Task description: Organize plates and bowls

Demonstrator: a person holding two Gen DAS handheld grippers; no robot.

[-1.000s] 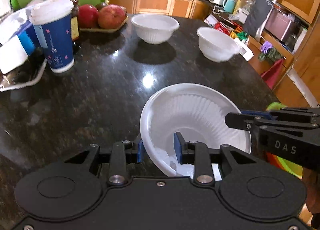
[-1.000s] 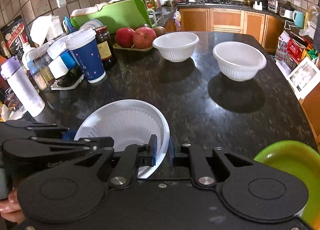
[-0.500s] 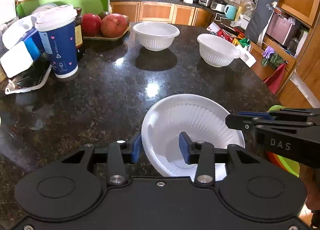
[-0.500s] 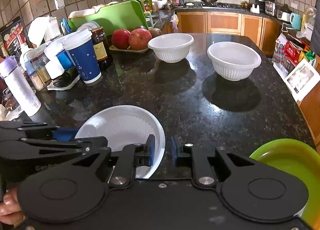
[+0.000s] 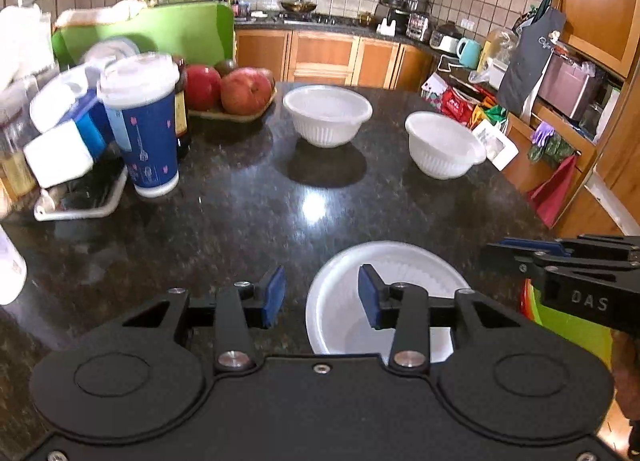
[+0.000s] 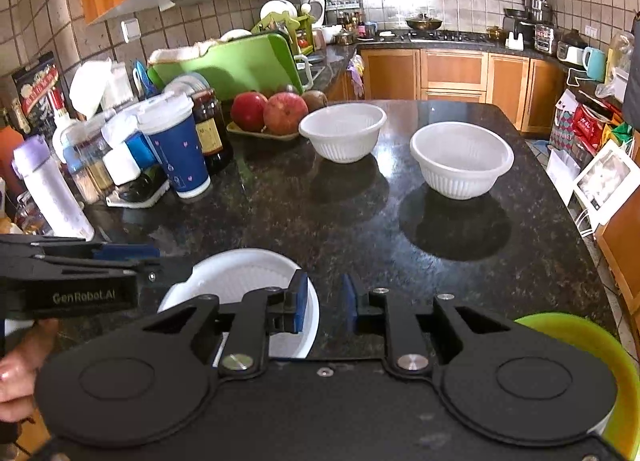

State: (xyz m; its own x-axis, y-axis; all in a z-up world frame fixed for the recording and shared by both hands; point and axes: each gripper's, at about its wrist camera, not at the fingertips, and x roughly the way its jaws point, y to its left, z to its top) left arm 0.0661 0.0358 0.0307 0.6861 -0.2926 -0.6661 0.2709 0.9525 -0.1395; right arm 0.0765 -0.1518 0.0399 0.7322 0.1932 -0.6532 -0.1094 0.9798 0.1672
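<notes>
A white ribbed bowl (image 5: 400,281) (image 6: 248,277) rests on the black granite counter (image 5: 280,221), close in front of both grippers. My left gripper (image 5: 321,296) is open and straddles the bowl's left rim, one blue pad inside and one outside, neither pressing. My right gripper (image 6: 324,303) straddles the right rim; its jaws are opening and its pads stand off the rim. Two more white bowls stand farther back, one in the middle (image 5: 328,115) (image 6: 342,133) and one to the right (image 5: 444,145) (image 6: 462,159). A green plate (image 6: 580,341) (image 5: 572,325) lies at the near right.
A blue paper cup (image 5: 140,129) (image 6: 180,153), a dark jar (image 6: 210,129), bottles (image 6: 48,189) and a tray of red fruit (image 5: 236,93) crowd the counter's left and back. The counter drops off at the right edge (image 6: 568,221), with bags and a cupboard beyond.
Both grippers have let go of the near bowl's rim and drawn back and up. The bowl, tilted before, now sits flat and lower in both views.
</notes>
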